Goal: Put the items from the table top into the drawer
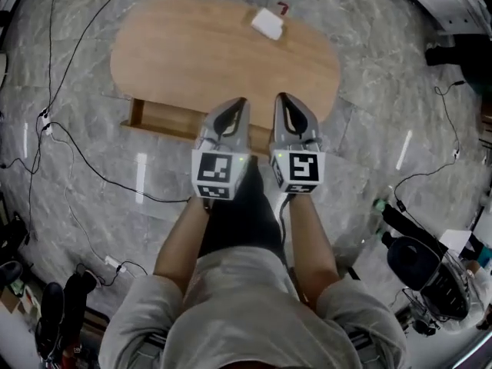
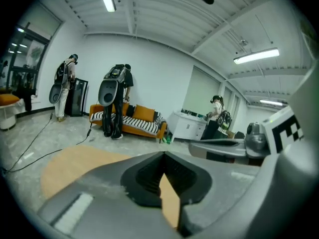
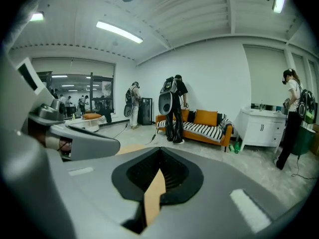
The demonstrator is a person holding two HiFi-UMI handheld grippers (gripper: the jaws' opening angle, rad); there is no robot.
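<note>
An oval wooden table (image 1: 192, 52) stands on the marble floor. A white flat item (image 1: 267, 24) lies near its far right edge, with a small red thing (image 1: 283, 8) just beyond it. A wooden drawer (image 1: 165, 119) juts out under the table's near edge. My left gripper (image 1: 240, 102) and right gripper (image 1: 283, 98) hang side by side over that near edge, both shut and empty. In the left gripper view the left gripper (image 2: 163, 154) has its jaws together at the tip; so does the right gripper (image 3: 160, 148) in its own view. Neither touches an item.
Black cables (image 1: 69, 141) run over the floor left of the table. Dark equipment (image 1: 419, 264) stands at the lower right. Across the room are an orange sofa (image 3: 204, 125), a white cabinet (image 3: 259, 128) and several people standing.
</note>
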